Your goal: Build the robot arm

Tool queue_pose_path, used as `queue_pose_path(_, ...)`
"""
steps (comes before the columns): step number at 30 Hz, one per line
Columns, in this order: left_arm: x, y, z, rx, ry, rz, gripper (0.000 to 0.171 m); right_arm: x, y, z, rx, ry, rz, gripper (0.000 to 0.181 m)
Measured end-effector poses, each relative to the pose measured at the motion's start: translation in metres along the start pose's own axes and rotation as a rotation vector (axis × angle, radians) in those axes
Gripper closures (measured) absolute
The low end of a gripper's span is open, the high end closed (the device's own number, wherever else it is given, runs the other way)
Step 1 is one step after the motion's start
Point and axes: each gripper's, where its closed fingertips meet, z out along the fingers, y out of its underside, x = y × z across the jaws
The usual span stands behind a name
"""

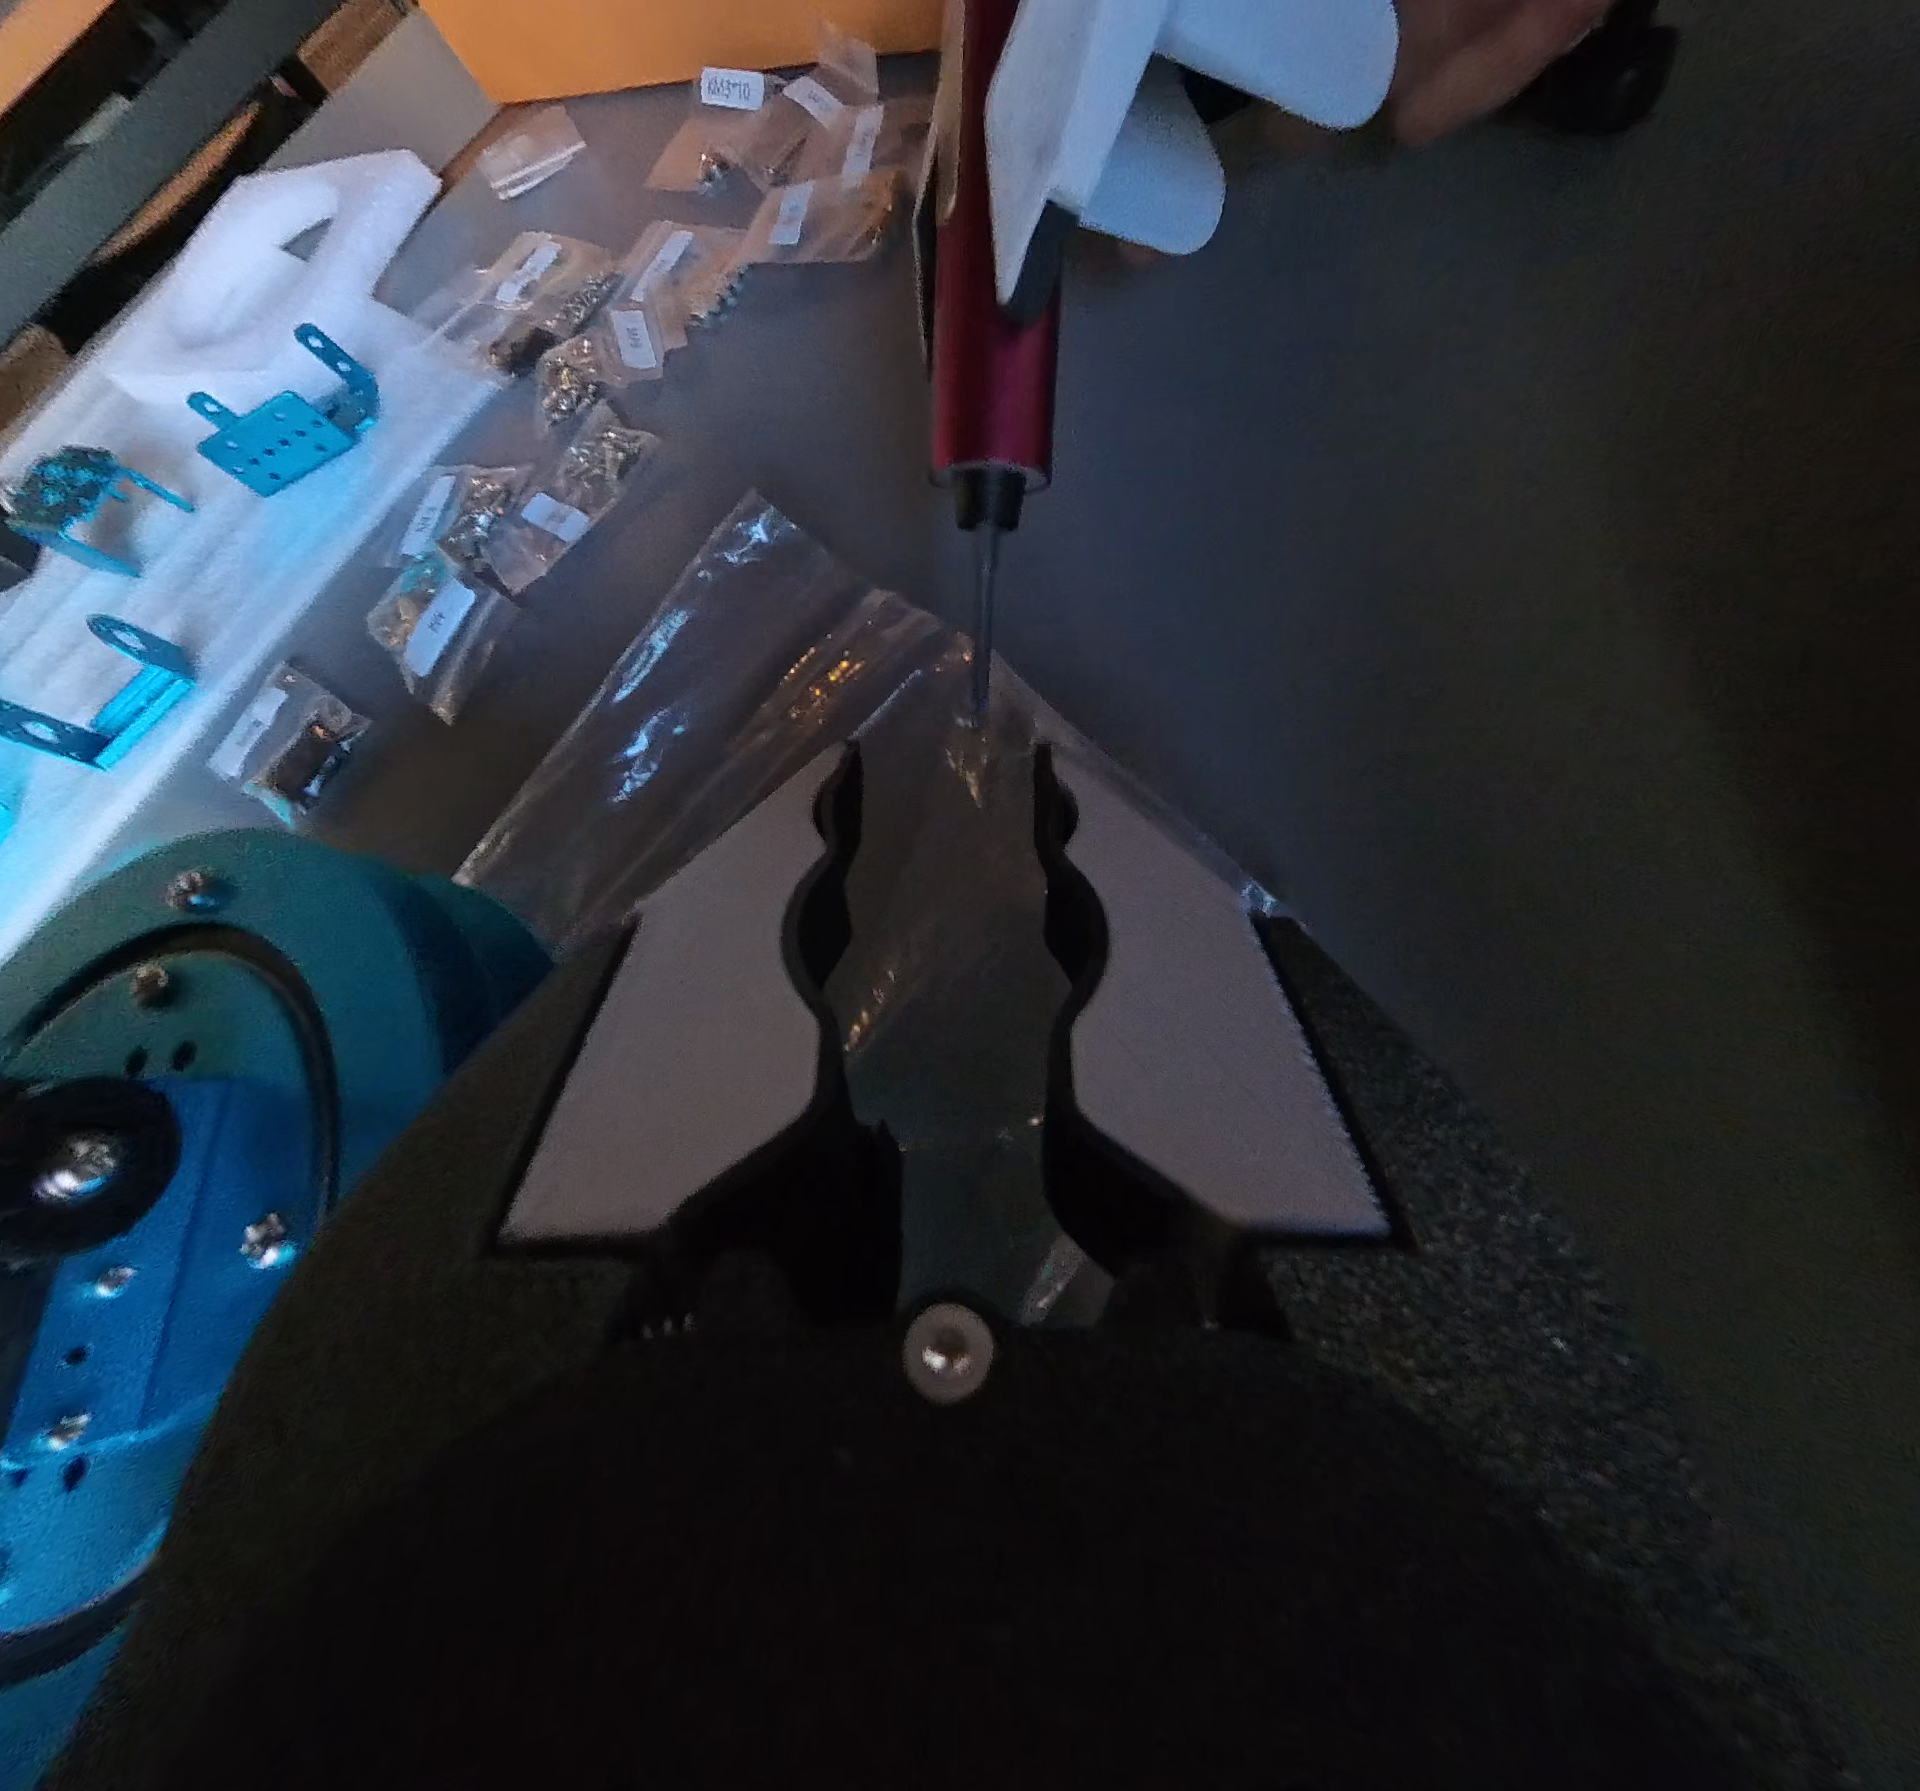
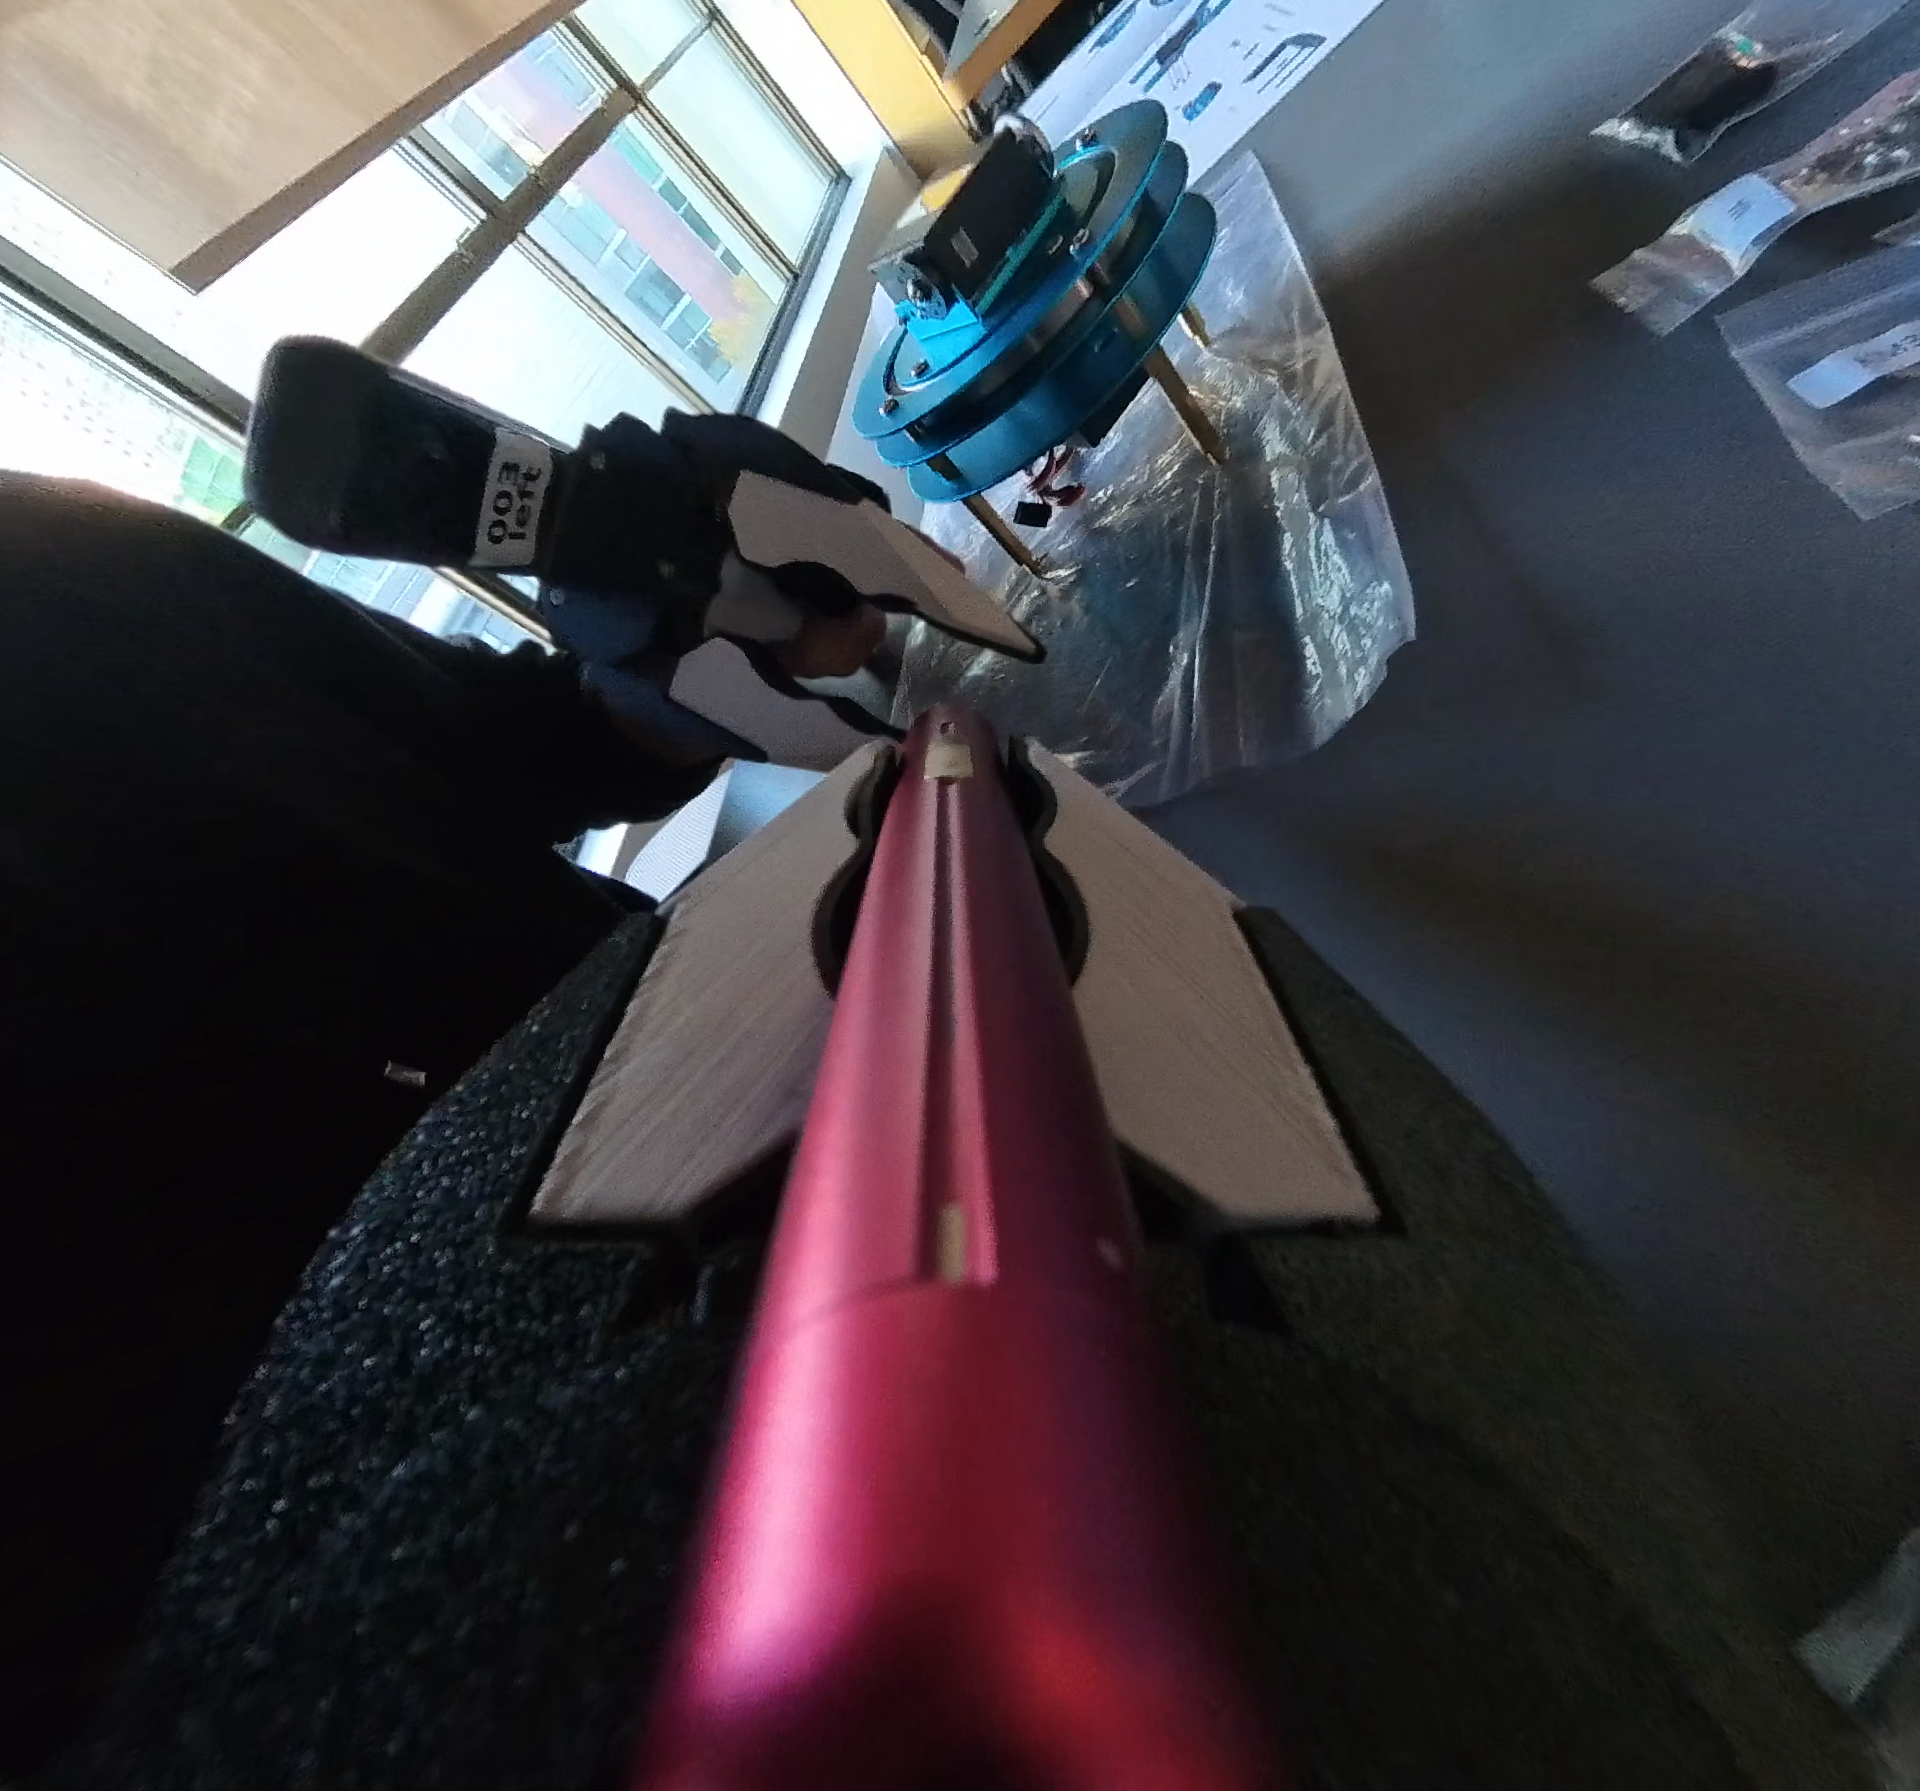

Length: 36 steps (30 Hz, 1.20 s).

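Through my left wrist view, my left gripper point(image 1: 948, 754) is hovering low over the grey table point(image 1: 1455, 515), its jaws standing spread with a gap between them, gripping nothing that I can make out; a clear plastic bag point(image 1: 790, 671) is lying beneath and between the fingers. At twelve o'clock a red screwdriver point(image 1: 992, 328) is standing nearly upright, its long axis running from twelve down toward six, its thin bit pointing down and touching the bag just beyond my fingertips. My right gripper point(image 1: 1132, 110) is clamping it near the top edge. At nine to ten o'clock blue metal brackets point(image 1: 286, 432) are lying on white foam point(image 1: 260, 287), with small bags of screws point(image 1: 582, 370) spread nearby, and at eight o'clock a blue round assembly point(image 1: 197, 1045) is sitting close to my left finger. Through my right wrist view, my right gripper point(image 2: 954, 754) is pinching the red screwdriver point(image 2: 935, 1170), both fingers pressing against its barrel; its long axis is running from six toward twelve, tip pointing away from the camera. At ten o'clock my left gripper point(image 2: 883, 671) is showing, jaws parted, just over the clear plastic bag point(image 2: 1247, 598). At one o'clock the blue round assembly point(image 2: 1049, 307) is standing on brass legs, with printed sheets point(image 2: 1268, 16) beyond it.
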Motion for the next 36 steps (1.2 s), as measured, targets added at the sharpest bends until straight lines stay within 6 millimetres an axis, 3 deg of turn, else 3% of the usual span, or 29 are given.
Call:
queue_pose_path(3,0.001,-0.007,0.002,0.027,-0.012,0.071,0.146,0.0,0.003,0.004,-0.011,-0.012,0.012,0.16)
queue_pose_path(6,0.005,-0.008,0.003,0.022,-0.001,0.11,0.17,0.001,0.002,0.006,-0.007,-0.018,0.032,0.16)
queue_pose_path(9,0.005,0.001,0.006,-0.032,-0.006,0.163,0.17,0.005,0.005,0.002,-0.029,0.006,0.017,0.16)
queue_pose_path(12,-0.007,0.02,0.01,-0.118,-0.048,0.187,0.17,0.024,0.005,-0.014,-0.043,0.14,-0.021,0.16)
queue_pose_path(15,-0.007,0.018,0.013,-0.111,-0.035,0.136,0.167,0.024,0.002,-0.02,-0.035,0.2,-0.089,0.16)
queue_pose_path(17,-0.012,0.01,0.014,-0.089,-0.058,0.114,0.143,0.029,0.003,-0.017,-0.049,0.269,-0.145,0.16)
queue_pose_path(18,-0.011,0.004,0.013,-0.066,-0.048,0.097,0.139,0.028,0.004,-0.014,-0.059,0.279,-0.172,0.16)
queue_pose_path(23,-0.001,-0.035,0.016,0.054,-0.044,0.139,0.137,0.015,0.008,0.003,-0.07,0.196,-0.156,0.16)
queue_pose_path(28,0.002,-0.039,0.027,0.034,-0.085,0.215,0.152,0.007,0.002,0.006,-0.024,0.163,-0.184,0.161)
queue_pose_path(30,0.0,-0.042,0.028,0.038,-0.105,0.247,0.151,0.007,-0.001,0.0,-0.024,0.189,-0.235,0.161)
queue_pose_path(33,-0.009,-0.036,0.031,0.001,-0.14,0.295,0.151,0.002,-0.013,-0.026,0.039,0.207,-0.251,0.155)
queue_pose_path(36,-0.009,-0.031,0.036,-0.018,-0.139,0.372,0.152,0.008,-0.002,-0.055,0.01,0.26,-0.241,0.158)
